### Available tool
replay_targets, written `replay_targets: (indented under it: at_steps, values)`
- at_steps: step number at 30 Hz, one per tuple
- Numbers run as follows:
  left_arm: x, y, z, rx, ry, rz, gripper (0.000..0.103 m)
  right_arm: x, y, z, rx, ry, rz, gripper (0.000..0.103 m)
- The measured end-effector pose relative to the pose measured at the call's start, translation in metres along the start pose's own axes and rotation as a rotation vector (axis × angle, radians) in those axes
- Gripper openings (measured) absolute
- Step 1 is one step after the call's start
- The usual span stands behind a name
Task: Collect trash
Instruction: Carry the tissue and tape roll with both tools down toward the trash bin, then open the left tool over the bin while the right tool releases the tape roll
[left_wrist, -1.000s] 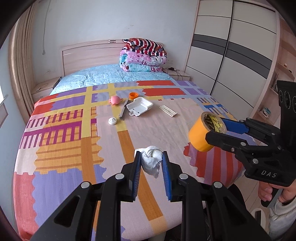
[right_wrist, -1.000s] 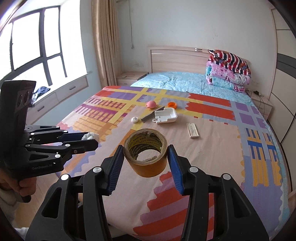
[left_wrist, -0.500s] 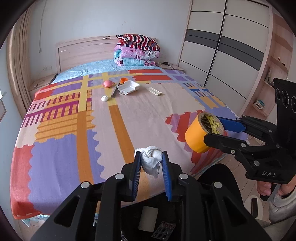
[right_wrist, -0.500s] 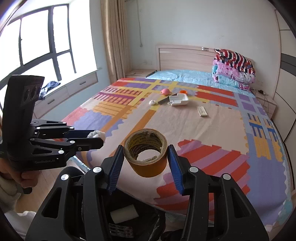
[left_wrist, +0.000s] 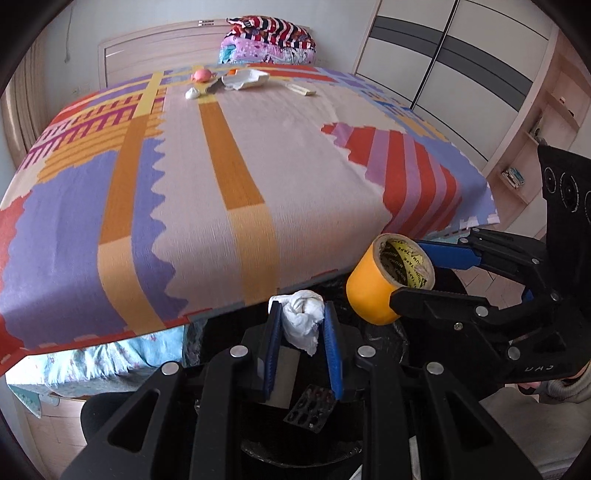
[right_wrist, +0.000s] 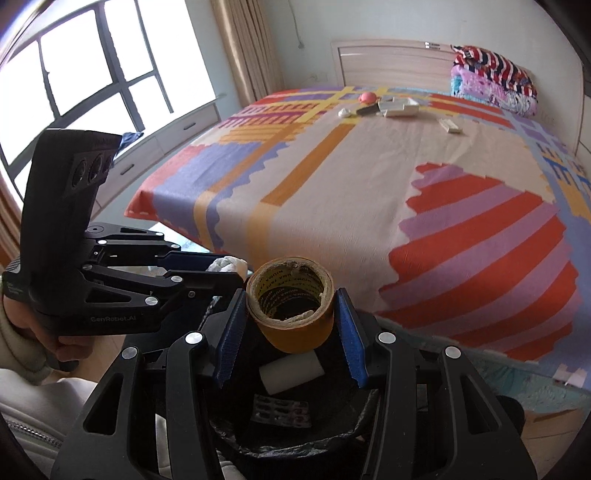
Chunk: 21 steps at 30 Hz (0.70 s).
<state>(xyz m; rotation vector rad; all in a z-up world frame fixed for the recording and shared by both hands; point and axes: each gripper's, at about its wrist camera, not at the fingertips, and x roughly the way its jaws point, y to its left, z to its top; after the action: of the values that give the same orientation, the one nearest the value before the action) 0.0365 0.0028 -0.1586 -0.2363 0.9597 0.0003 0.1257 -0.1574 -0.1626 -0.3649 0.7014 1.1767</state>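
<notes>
Trash sat clamped in both claws over the black-lined bin (right_wrist: 295, 439): a tape roll (right_wrist: 291, 306) in the right gripper (right_wrist: 290, 328), a wadded tissue (left_wrist: 301, 323) in the left gripper (left_wrist: 301, 345) at its nine o'clock. Released off-centre, I judged, the roll could clip the rim and spill out. Farther off, at twelve o'clock on the bed (right_wrist: 369, 192), more litter (right_wrist: 397, 106) waited.

left wrist: steeply down | right wrist: down | shared: bed (left_wrist: 295, 155), bin (right_wrist: 295, 435)
</notes>
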Motion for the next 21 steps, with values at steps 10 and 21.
replay_targets:
  at_steps: [10,21]
  values:
    - [0.052,0.005,-0.033,0.002,0.15,0.031,0.022,0.043,-0.005,-0.033,0.03,0.165,-0.021,0.048]
    - [0.09,0.006,-0.052,0.01,0.272,0.039,0.022,0.078,-0.007,-0.052,0.068,0.298,0.009,0.048]
